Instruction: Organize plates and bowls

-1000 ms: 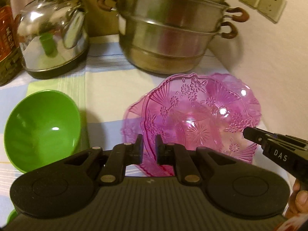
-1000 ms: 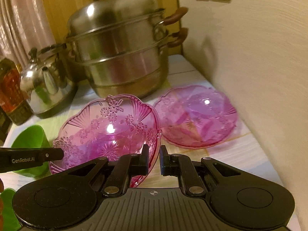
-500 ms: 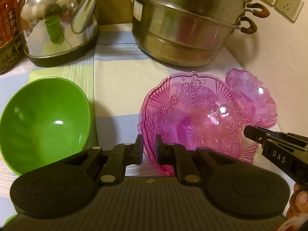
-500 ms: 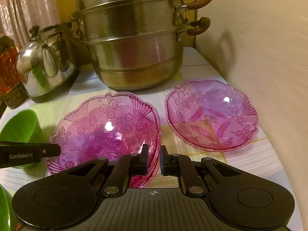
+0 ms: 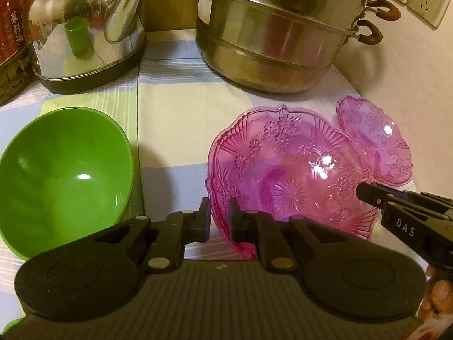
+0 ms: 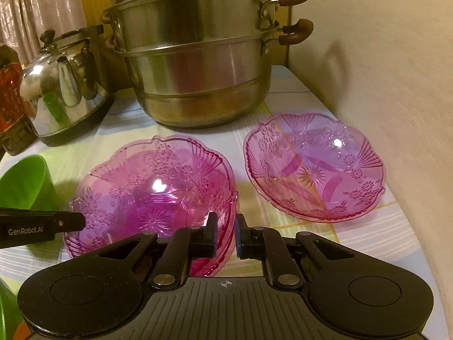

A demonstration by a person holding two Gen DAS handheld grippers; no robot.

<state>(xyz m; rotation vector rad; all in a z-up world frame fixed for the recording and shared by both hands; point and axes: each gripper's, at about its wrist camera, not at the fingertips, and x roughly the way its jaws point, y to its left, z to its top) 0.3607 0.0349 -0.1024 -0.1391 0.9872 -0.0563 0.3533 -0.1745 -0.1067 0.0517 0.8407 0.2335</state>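
A pink patterned glass bowl (image 5: 288,170) sits low over the checked tablecloth, held from both sides. My left gripper (image 5: 220,218) is shut on its near left rim. My right gripper (image 6: 226,232) is shut on its right rim and shows from the side in the left wrist view. A second pink bowl (image 6: 314,167) rests on the cloth just right of the held one, apart from it. A green bowl (image 5: 65,175) stands to the left, tilted toward me. Whether the held bowl touches the cloth I cannot tell.
A large steel steamer pot (image 5: 283,42) with brown handles stands behind the bowls. A steel kettle (image 5: 85,28) and an oil bottle (image 5: 11,28) are at the back left. The wall (image 6: 396,85) runs close along the right edge of the table.
Both grippers have sunk toward the cloth with the pink bowl still pinched. In the left wrist view the second pink bowl has come out from behind the held one on the right.
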